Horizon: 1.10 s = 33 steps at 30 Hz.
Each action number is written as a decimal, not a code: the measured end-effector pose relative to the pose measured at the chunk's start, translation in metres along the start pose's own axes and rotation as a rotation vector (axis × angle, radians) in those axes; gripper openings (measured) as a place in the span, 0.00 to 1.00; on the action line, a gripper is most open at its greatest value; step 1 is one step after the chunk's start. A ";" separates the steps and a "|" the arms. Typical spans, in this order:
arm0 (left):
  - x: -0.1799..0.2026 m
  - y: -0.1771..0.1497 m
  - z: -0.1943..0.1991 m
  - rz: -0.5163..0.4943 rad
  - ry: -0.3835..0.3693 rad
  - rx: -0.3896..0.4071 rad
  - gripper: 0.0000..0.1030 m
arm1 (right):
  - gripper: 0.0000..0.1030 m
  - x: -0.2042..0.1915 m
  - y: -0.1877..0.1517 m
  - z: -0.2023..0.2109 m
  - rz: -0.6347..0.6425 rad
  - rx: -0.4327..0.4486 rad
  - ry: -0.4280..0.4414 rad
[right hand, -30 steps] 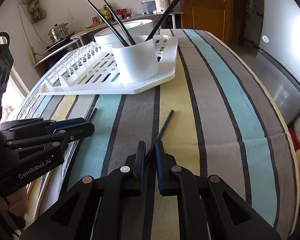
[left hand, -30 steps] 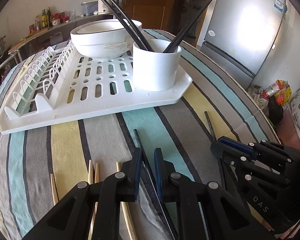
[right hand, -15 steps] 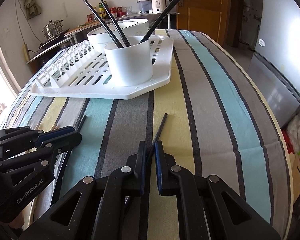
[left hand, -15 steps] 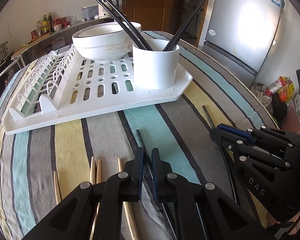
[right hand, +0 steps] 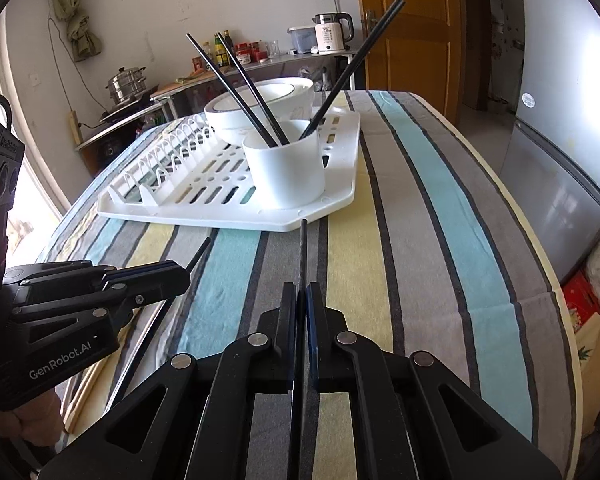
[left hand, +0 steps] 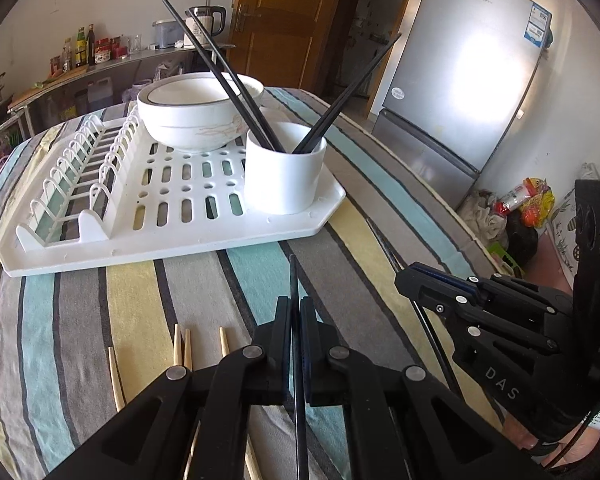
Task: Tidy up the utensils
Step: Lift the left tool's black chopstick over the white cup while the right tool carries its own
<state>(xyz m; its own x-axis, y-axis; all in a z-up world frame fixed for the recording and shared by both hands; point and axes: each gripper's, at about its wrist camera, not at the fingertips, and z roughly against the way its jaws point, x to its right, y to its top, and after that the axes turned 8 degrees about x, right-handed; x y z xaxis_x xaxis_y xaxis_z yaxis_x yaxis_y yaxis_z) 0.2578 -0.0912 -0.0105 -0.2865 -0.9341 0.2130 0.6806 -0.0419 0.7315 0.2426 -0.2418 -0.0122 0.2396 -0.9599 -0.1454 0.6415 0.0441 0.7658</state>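
My left gripper [left hand: 296,308] is shut on a black chopstick [left hand: 293,276] and holds it above the striped tablecloth, tip pointing at the rack. My right gripper [right hand: 302,294] is shut on another black chopstick [right hand: 303,248], also lifted off the cloth. A white cup [left hand: 284,172] on the white drying rack [left hand: 172,236] holds three black chopsticks [left hand: 220,68]. The cup also shows in the right wrist view [right hand: 286,172]. Each gripper shows in the other's view: the right one [left hand: 404,276], the left one [right hand: 182,274]. Several wooden chopsticks [left hand: 180,346] lie on the cloth left of my left gripper.
A white bowl [left hand: 196,112] stands on the rack behind the cup. The striped table [right hand: 440,240] drops off at the right, with a grey fridge [left hand: 472,80] beyond. A counter with bottles and a kettle [right hand: 332,32] lies behind.
Both grippers have closed tight on their black chopsticks and lifted them off the cloth. Both chopsticks now point straight ahead at the rack.
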 end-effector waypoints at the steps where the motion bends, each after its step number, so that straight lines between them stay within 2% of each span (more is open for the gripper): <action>1: 0.001 0.003 0.006 -0.002 -0.001 0.014 0.04 | 0.05 0.000 0.002 0.005 -0.002 0.014 0.007; 13: 0.009 0.036 0.089 -0.020 -0.047 0.184 0.03 | 0.05 -0.014 0.032 0.071 0.010 0.187 0.044; 19: 0.011 0.043 0.123 -0.033 -0.063 0.250 0.03 | 0.04 -0.020 0.038 0.091 0.015 0.241 0.051; 24: 0.011 0.045 0.140 -0.030 -0.075 0.278 0.03 | 0.04 -0.023 0.040 0.099 0.020 0.265 0.053; 33: 0.005 0.046 0.143 -0.019 -0.080 0.282 0.03 | 0.04 -0.026 0.041 0.102 0.026 0.273 0.053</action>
<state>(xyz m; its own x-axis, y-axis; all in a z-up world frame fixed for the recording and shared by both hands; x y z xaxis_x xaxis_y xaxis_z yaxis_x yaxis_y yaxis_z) 0.1912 -0.0474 0.1171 -0.3574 -0.9025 0.2403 0.4635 0.0520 0.8846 0.1879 -0.2433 0.0869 0.2953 -0.9434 -0.1508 0.4163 -0.0150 0.9091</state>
